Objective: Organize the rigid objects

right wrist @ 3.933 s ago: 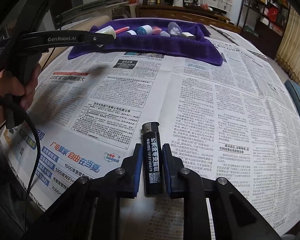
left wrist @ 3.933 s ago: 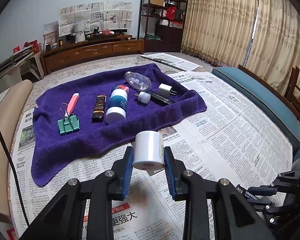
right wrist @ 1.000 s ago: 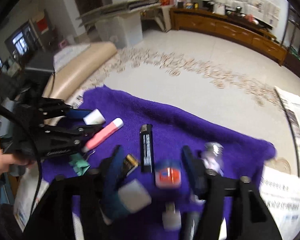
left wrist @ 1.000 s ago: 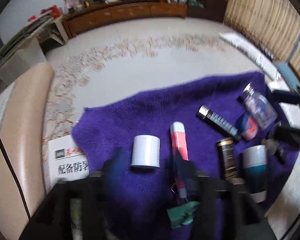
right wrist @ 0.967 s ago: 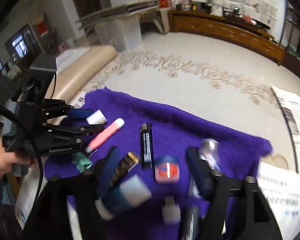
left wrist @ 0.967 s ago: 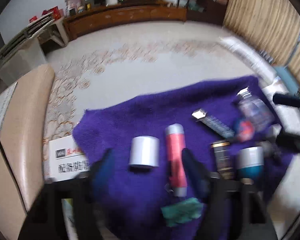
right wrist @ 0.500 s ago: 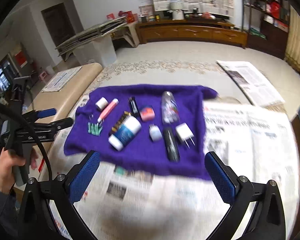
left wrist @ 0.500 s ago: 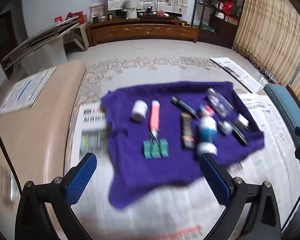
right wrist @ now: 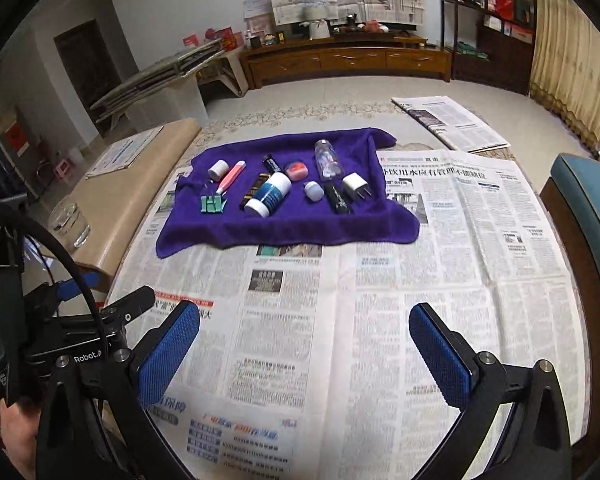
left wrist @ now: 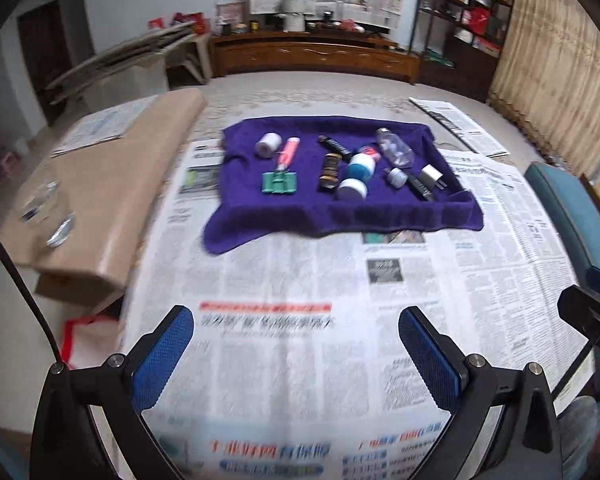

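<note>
A purple towel (left wrist: 260, 216) (right wrist: 204, 236) lies at the far side of the newspaper-covered table. On it lie a white tape roll (left wrist: 268, 143) (right wrist: 217, 169), a pink tube (left wrist: 288, 154), green binder clips (left wrist: 279, 183), a black lighter (left wrist: 334, 145) (right wrist: 273, 164), a blue-and-white bottle (left wrist: 356, 176) (right wrist: 269, 194), a clear bottle (left wrist: 394, 147) and a white charger plug (left wrist: 431, 175). My left gripper (left wrist: 296, 348) and right gripper (right wrist: 304, 348) are both wide open and empty, well short of the towel.
A beige bench (left wrist: 112, 184) stands left of the table with a glass (right wrist: 69, 222) on it. A teal chair (left wrist: 572, 216) stands at the right. The left gripper's body (right wrist: 60, 340) shows at the lower left of the right wrist view.
Both grippers have pulled back from the towel toward the near table edge. The tape roll and the lighter, held earlier, now lie on the towel.
</note>
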A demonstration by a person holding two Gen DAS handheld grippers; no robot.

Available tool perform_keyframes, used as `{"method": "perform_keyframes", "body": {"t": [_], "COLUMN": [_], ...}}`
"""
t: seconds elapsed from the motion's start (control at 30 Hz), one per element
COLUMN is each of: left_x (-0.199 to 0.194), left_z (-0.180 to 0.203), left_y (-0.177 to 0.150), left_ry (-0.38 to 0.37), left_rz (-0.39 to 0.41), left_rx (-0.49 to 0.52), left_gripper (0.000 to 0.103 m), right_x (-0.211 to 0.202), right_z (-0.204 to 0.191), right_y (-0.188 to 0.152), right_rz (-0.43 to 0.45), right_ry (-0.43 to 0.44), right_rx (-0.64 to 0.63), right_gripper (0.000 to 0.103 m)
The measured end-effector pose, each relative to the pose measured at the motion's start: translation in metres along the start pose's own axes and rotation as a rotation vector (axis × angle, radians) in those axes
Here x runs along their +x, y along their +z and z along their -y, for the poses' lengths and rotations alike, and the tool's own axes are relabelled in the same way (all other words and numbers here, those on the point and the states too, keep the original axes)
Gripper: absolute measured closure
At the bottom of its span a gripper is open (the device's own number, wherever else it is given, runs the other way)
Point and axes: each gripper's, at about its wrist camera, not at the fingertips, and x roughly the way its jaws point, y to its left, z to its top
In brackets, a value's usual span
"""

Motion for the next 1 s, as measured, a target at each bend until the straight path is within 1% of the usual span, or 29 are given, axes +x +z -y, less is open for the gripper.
{"method": "perform_keyframes", "body": {"t": [0.07,0.2,0.33,0.53,0.63,1.0], "left_x": [-0.01,-0.026,-0.037,-0.045,-0.047,-0.054], "left_z": [-0.002,-0.004,-0.005,-0.003,-0.003,0.006], "left_y": [-0.01,-0.027,-0.039,-0.045,-0.047,-0.049], "left_ry": [0.014,0.046,0.043,0.04,0.026,0.02], "left_rz": [-0.003,-0.001,0.008,0.013,0.013,0.014], "left_rx": [-0.01,-0.022,-0.038,-0.037,-0.041,-0.022], "left_gripper": [0.0,0.0,0.0,0.0,0.0,0.0], "right_x": [-0.007,-0.017,-0.022,-0.027,-0.028,-0.032], "right_z": [-0.004,-0.007,-0.006,-0.005,-0.004,0.0], "right_y": [-0.011,-0.03,-0.045,-0.054,-0.057,-0.06], "right_rz": [-0.002,-0.012,-0.011,-0.005,-0.004,-0.003], "right_ry": [-0.026,-0.04,-0.061,-0.064,-0.074,-0.084], "right_rx": [-0.008,-0.014,-0.004,0.017,0.026,0.037], "right_gripper": [0.0,0.0,0.0,0.0,0.0,0.0]}}
